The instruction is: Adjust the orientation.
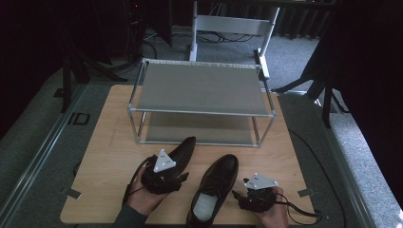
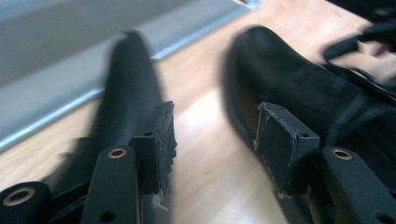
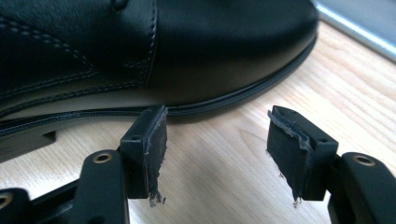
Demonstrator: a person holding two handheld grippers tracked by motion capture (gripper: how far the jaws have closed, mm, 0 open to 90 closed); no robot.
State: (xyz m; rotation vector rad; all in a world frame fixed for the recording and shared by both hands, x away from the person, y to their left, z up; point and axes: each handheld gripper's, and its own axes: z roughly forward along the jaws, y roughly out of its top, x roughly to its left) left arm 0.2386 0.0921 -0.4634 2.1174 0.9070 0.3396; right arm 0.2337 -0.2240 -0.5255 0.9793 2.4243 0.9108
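Both tongs gape empty, left tongs (image 1: 177, 167) and right tongs (image 1: 239, 186) flanking one shoe (image 1: 216, 183).

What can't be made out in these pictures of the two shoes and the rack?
- Left shoe: heel end covered by the left gripper in the high view; smeared by motion blur in the left gripper view.
- Right shoe: heel cut off by the bottom edge, high view.
- Rack: lower shelf largely hidden beneath the upper one.
- Right gripper: jaws too dark to read in the high view.
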